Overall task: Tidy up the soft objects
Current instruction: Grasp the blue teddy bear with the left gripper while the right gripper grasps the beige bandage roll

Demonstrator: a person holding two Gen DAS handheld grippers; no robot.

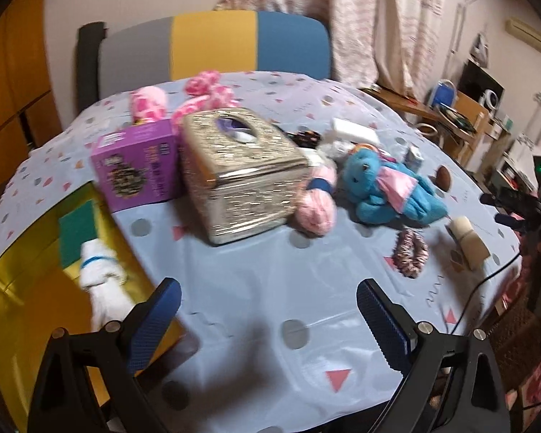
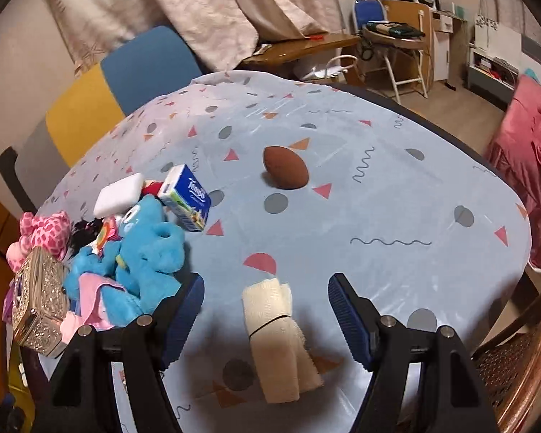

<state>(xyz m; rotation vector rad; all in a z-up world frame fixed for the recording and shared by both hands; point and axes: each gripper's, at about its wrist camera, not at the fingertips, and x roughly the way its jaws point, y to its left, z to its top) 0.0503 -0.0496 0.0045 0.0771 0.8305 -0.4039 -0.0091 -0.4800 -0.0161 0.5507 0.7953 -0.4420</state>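
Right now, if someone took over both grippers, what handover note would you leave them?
Left gripper: open, empty, over the tablecloth beside the yellow box.
Right gripper: open, fingers either side of the cream rolled cloth, not closed on it.
Done: white rolled cloth and green sponge are in the box.
Left: cream roll, blue plush, pink yarn, scrunchie, brown sponge, pink plush.

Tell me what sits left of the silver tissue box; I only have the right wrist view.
Observer: A purple box stands right beside it.
Reviewer: Anything sorted already?
Observer: A yellow bin at the far left holds a white rolled cloth and a green sponge.
Reviewer: And the other tool?
Observer: The left gripper has its jaws open, holding nothing.
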